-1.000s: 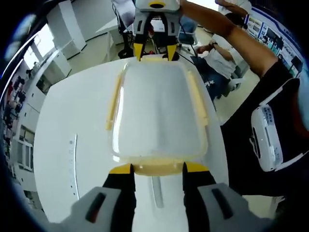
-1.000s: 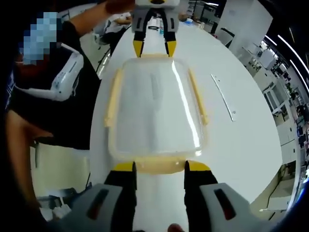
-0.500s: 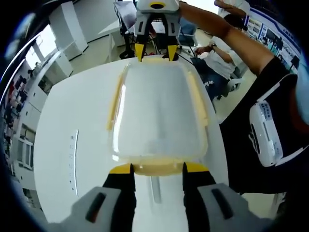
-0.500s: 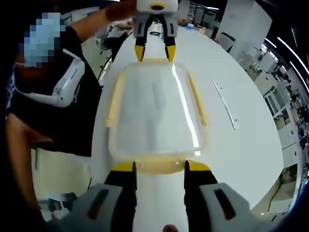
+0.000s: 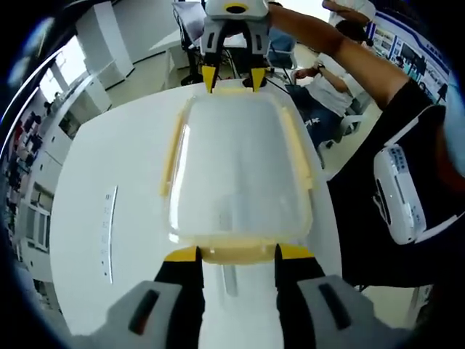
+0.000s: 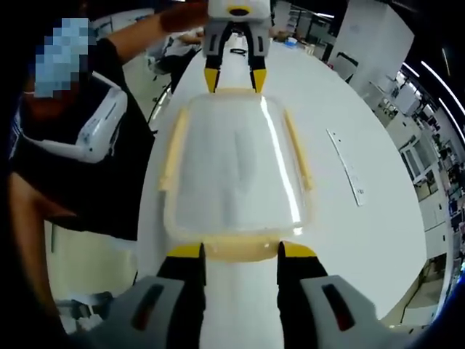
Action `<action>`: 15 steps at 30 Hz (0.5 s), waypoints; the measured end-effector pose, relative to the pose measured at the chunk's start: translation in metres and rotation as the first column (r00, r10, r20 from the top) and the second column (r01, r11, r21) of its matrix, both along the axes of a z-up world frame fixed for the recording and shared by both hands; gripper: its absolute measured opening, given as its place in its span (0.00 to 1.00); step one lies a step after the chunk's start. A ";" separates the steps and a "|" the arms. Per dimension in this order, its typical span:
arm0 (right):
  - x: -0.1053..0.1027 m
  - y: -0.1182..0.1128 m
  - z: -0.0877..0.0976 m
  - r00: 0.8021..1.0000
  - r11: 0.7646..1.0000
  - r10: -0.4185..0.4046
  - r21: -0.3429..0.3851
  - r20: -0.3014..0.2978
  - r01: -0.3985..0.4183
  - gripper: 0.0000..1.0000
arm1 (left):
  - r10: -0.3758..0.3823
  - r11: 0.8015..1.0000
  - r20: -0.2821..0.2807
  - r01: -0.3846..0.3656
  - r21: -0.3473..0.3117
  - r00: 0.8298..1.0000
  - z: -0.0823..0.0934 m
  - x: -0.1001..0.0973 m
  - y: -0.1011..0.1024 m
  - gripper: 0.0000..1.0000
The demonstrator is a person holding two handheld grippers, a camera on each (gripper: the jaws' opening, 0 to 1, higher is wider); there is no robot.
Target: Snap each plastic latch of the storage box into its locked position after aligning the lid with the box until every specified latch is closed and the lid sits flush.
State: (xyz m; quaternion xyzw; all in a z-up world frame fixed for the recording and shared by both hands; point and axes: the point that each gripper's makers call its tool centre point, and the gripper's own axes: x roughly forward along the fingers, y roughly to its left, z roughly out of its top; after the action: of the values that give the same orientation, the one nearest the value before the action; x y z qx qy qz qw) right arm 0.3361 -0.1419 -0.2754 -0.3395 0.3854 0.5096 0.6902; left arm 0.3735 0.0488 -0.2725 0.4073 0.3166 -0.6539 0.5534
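Observation:
A clear storage box [image 5: 236, 160] [image 6: 232, 156] with its lid on rests on a white table [image 5: 109, 160]. Yellow latches run along both long sides [image 5: 171, 153] [image 5: 298, 149]. A yellow end latch [image 5: 236, 253] lies between the tips of my left gripper [image 5: 237, 256], whose jaws stand open on either side of it. At the opposite short end, my right gripper [image 6: 241, 252] is open around the other end latch [image 6: 240, 249]. Each gripper appears at the far end of the other's view: the right gripper [image 5: 234, 80] and the left gripper [image 6: 234, 78].
A metal ruler [image 5: 109, 233] [image 6: 345, 169] lies on the table beside the box. The person in dark clothes with a white device [image 5: 396, 193] [image 6: 94, 123] stands at the table's edge. Another person [image 5: 334, 80] sits behind, among desks and chairs.
Both views have drifted slightly. Box, lid and both grippers keep the same places relative to each other.

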 end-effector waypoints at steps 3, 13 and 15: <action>0.000 0.008 -0.002 1.000 1.000 0.004 0.002 0.003 -0.004 0.34 | 0.010 1.000 -0.002 -0.010 -0.008 1.000 0.001 -0.002 0.007 0.34; 0.005 0.026 -0.005 1.000 1.000 0.022 0.003 0.021 -0.022 0.33 | 0.032 0.999 0.010 -0.032 -0.031 0.999 -0.004 0.000 0.026 0.34; 0.002 0.030 -0.009 1.000 1.000 0.026 0.000 0.017 -0.026 0.33 | 0.030 0.999 0.002 -0.030 -0.024 1.000 -0.007 -0.003 0.029 0.34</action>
State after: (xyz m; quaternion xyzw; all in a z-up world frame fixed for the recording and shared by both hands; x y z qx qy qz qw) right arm 0.3385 -0.1116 -0.2839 -0.3487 0.3749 0.5158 0.6869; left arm 0.3704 0.0776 -0.2800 0.3965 0.3140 -0.6489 0.5684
